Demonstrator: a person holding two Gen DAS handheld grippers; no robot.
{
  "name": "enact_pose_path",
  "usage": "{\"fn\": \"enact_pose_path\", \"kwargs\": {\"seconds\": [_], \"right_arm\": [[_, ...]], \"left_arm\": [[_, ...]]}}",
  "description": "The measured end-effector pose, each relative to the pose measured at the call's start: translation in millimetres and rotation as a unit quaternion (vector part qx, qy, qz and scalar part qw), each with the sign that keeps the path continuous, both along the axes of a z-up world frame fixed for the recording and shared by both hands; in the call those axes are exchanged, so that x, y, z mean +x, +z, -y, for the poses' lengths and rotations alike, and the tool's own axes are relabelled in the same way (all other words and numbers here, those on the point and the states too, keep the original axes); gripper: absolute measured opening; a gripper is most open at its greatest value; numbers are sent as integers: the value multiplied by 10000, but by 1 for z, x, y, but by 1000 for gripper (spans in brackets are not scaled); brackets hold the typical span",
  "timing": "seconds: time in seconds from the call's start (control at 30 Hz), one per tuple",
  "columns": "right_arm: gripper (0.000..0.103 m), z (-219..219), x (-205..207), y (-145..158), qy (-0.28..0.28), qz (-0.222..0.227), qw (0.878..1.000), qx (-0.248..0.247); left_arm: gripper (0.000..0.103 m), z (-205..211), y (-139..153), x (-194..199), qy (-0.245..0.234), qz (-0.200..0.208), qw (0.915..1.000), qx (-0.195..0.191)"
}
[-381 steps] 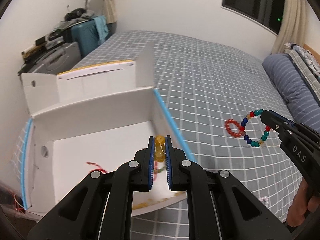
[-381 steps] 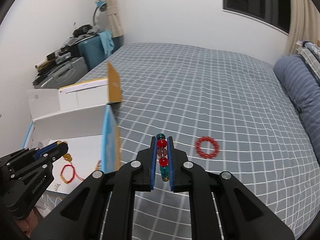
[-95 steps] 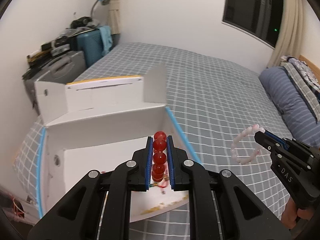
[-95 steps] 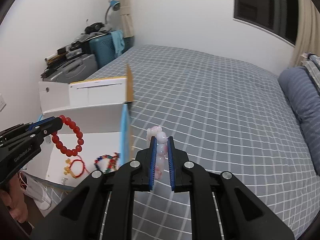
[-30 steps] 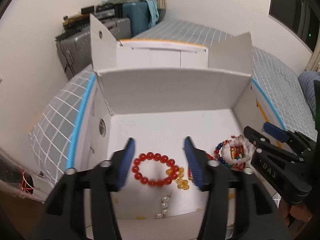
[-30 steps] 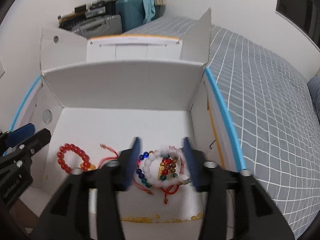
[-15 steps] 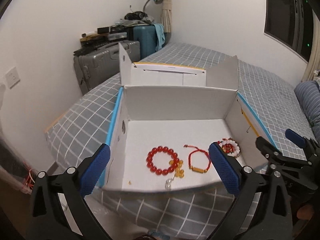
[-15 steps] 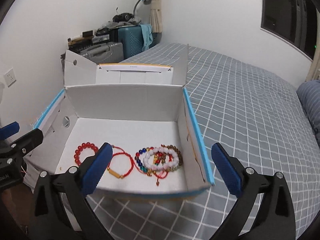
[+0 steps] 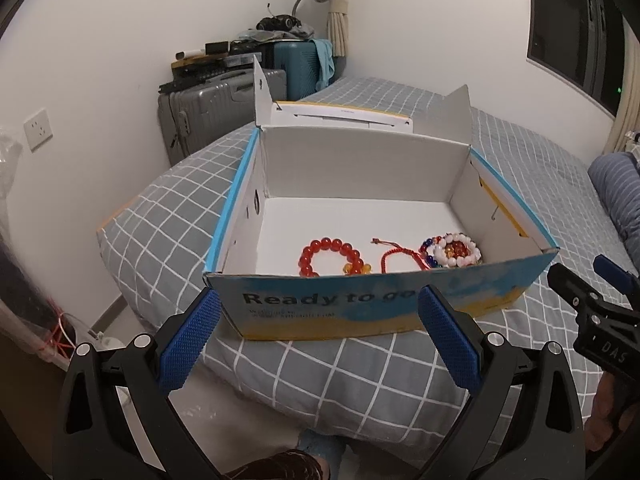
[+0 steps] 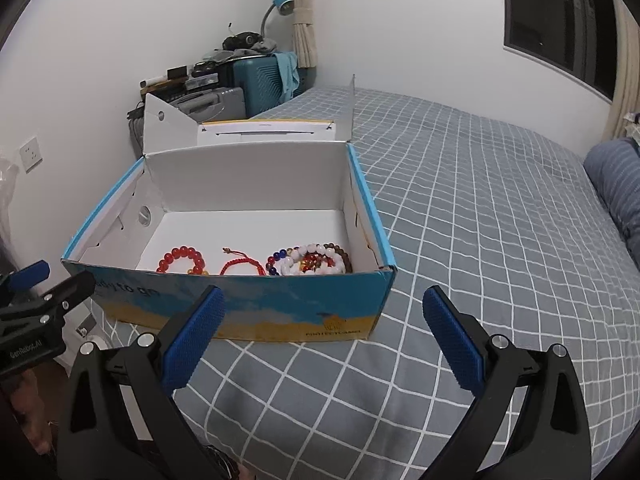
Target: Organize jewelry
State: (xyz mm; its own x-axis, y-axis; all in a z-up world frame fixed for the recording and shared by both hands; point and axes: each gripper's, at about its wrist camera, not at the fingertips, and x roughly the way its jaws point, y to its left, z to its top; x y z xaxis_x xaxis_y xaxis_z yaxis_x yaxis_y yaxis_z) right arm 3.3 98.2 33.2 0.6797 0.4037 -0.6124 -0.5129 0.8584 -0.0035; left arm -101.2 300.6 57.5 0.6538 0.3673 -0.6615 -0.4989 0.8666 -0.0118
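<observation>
Left wrist view: the left gripper (image 9: 318,330) has just spread wide, nothing between its pads; beyond it, the open box (image 9: 360,312) on the bed (image 9: 520,152) holds the red bead bracelet (image 9: 331,257), red cord bracelet (image 9: 396,258) and piled bracelets (image 9: 454,250); the right gripper (image 10: 324,330) likewise gapes empty.

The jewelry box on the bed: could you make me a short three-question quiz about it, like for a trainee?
1. True or false: the left gripper is clamped on a bracelet.
2. Where does the red bead bracelet lie in the box? A) left end B) right end C) outside, on the bed
3. Fill in: the white bead bracelet rests on a ____ of other bracelets.

Key: 1. False, both it and the right gripper stand open and empty. 2. A. 3. pile.
</observation>
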Motion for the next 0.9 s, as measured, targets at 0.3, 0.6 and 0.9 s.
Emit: {"fn": "enact_pose_path", "kwargs": {"seconds": [0.3, 0.6, 0.9], "right_arm": [[95, 0, 0, -1, -32, 14, 10000, -14], [95, 0, 0, -2, -57, 28, 10000, -42], [95, 0, -1, -2, -70, 53, 9999, -81]], "left_arm": [[97, 6, -3, 3, -45, -25, 10000, 46], [97, 7, -1, 2, -51, 21, 9999, 92], [97, 10, -5, 6, -98, 24, 9998, 174]]}}
